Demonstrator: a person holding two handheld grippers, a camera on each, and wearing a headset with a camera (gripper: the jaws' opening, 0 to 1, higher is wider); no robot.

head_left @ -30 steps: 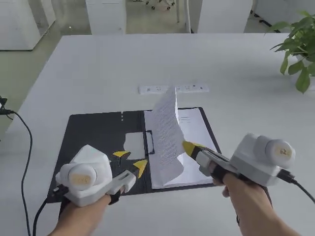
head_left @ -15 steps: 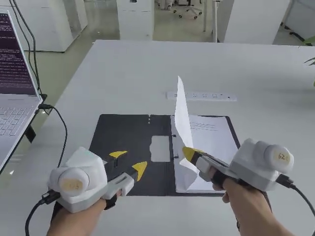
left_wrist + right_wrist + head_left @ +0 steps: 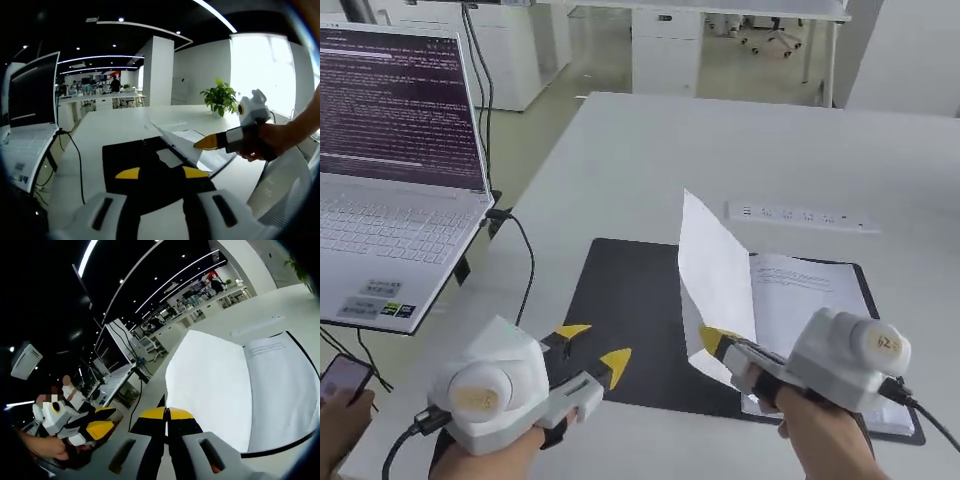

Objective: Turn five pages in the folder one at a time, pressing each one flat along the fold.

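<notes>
A: What's changed in the last sec?
B: The white paper page [image 3: 715,270] has swung over. A sec ago it leaned above the right-hand stack [image 3: 810,300]. Now it stands near upright at abt the fold of the open black folder [image 3: 620,300], tipping toward the bare left cover. The whole view slid too, but that's the headset moving, not the folder.
A: Meaning for the task?
B: I'd say this turn is roughly halfway. The page is up but not laid down, and there's no pressing along the fold yet. Can't tell which of the five it is.
A: Right gripper [image 3: 717,340]?
B: Jaws closed, yellow tips together, pinching the page's near bottom edge. The sheet rises straight from the tips, and the stack lies flat to their right w/ printed text up.
A: Left gripper [image 3: 593,347]?
B: Jaws spread wide, nothing between them. It hovers at the folder's near left corner, apart from the right gripper. Can't tell if it touches the cover.
A: Anything else nearby?
B: A silver laptop [image 3: 390,170] w/ a lit text screen sits far left of the left gripper. A white power strip [image 3: 800,215] lies beyond the folder on the white table [image 3: 720,140].
</notes>
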